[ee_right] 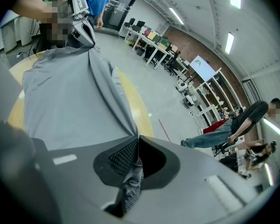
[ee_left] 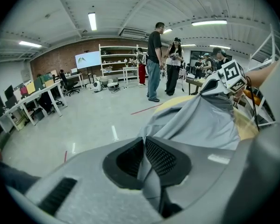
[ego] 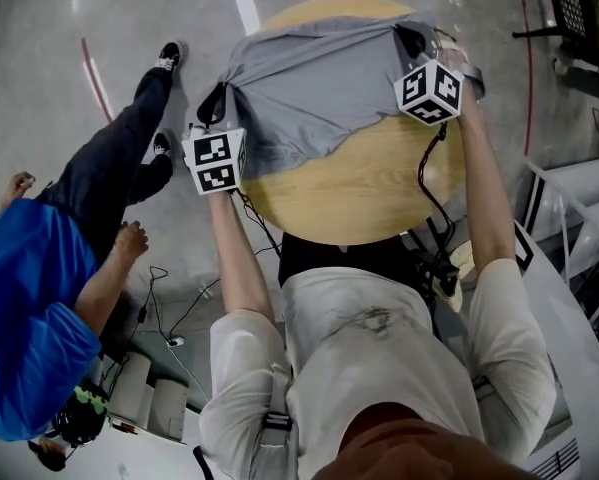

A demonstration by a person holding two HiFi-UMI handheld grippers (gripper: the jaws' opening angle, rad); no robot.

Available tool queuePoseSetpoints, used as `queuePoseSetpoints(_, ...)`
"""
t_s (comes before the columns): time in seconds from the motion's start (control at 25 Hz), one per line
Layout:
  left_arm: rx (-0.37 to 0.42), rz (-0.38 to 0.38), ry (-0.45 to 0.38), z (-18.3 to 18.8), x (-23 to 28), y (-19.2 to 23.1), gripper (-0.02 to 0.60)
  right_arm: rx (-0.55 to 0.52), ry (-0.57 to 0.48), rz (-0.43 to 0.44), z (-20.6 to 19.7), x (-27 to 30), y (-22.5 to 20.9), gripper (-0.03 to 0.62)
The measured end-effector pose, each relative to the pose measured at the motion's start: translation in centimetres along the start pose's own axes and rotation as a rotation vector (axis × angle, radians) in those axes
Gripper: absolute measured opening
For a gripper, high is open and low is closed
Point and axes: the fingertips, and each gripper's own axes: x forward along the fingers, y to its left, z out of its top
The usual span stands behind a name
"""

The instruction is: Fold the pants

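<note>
While one pants (ego: 319, 98) drapes one table (ego: 379, 193) | left gripper (ee_left: 143, 160) pinches pants edge | right gripper (ee_right: 135, 161) pinches opposite edge | grippers counted: two.

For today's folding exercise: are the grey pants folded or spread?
Spread: left hand-held gripper and right hand-held gripper hold the grey pants stretched over the wooden table.

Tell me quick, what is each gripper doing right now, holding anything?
Left gripper: closed, holding an edge of the grey pants.
Right gripper: closed, holding the same pants.
</note>
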Motion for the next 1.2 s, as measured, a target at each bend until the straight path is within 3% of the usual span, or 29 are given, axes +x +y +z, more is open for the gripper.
queuePoseSetpoints(0.32,-0.011,0.036,-0.033,0.5,0.5,0.1,0.041,-0.007,-0.024,-0.051,0.5,0.2,-0.3,0.029)
queuePoseSetpoints(0.48,-0.014,0.036,-0.054,1.0,-0.3,-0.1,0.093,-0.021,-0.046,-0.064,1.3,-0.4,-0.7,0.061)
queuePoseSetpoints(0.8,-0.007,0.042,-0.095,1.6,-1.8,-1.4,0.139,-0.031,-0.089,-0.072,1.6,-1.7,-0.7,0.119)
queuePoseSetpoints(1.2,-0.007,0.068,-0.166,3.6,-4.7,-3.7,0.147,-0.003,-0.177,-0.11,2.9,-6.1,0.0,0.137)
